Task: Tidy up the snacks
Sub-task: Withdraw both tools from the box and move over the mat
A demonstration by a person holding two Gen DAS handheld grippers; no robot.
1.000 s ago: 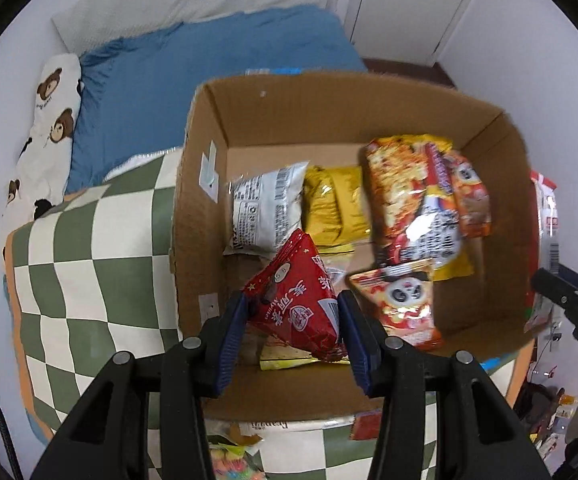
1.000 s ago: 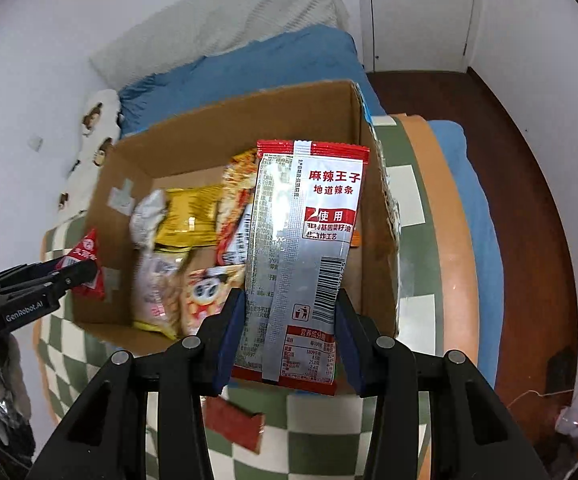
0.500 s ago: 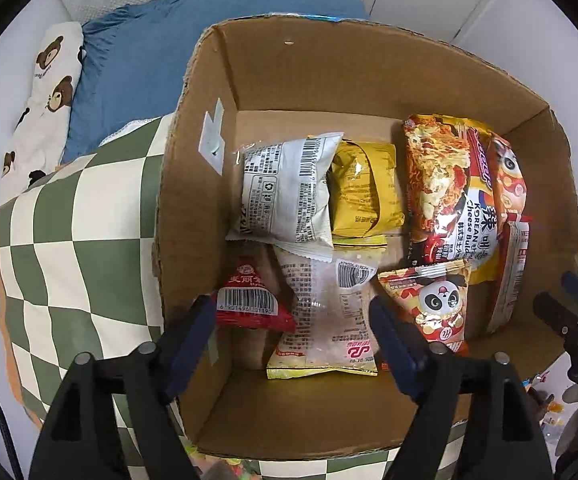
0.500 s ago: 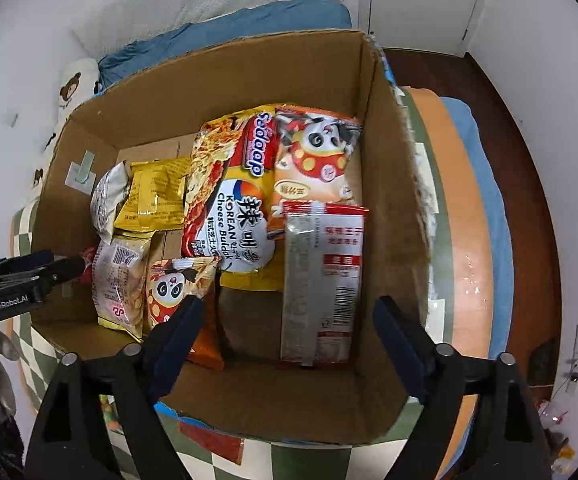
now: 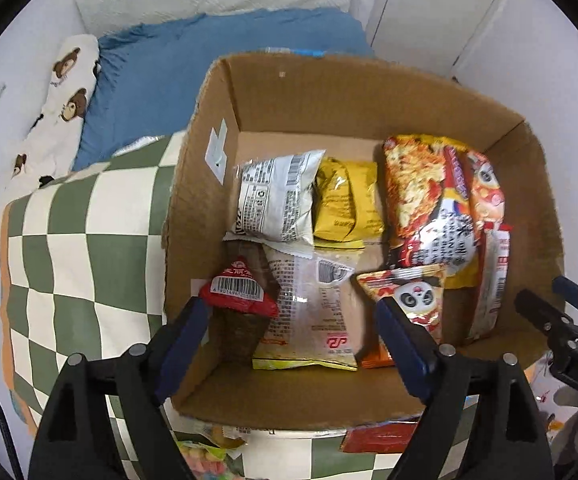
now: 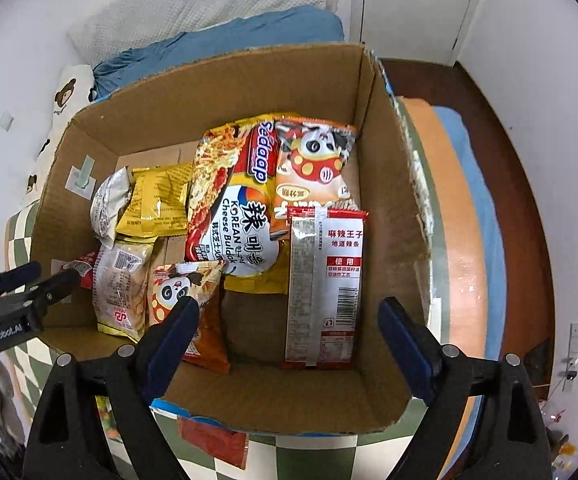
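A cardboard box (image 5: 285, 92) sits on a green-and-white checked cloth (image 5: 73, 248) and holds the snacks. At its left wall lies a small red triangular packet (image 5: 237, 294), free of any grip, beside a pale barcode pouch (image 5: 309, 312). Behind them rest a silver-white bag (image 5: 275, 196) and a yellow packet (image 5: 347, 200). To the right a large noodle pack (image 6: 233, 204) overlaps a panda-printed bag (image 6: 315, 160), and a smaller panda packet (image 6: 181, 292) lies in front. A long red-and-silver strip packet (image 6: 325, 284) lies flat along the right wall.

The left gripper (image 5: 289, 320) hangs above the box's near-left corner, its jaws opening with nothing pinched between them. The right gripper (image 6: 289, 320) hovers over the near-right part, jaws spread wide and empty, the strip packet lying below them. Beyond the box are blue bedding (image 5: 217, 52) and a bear-print pillow (image 5: 65, 100).
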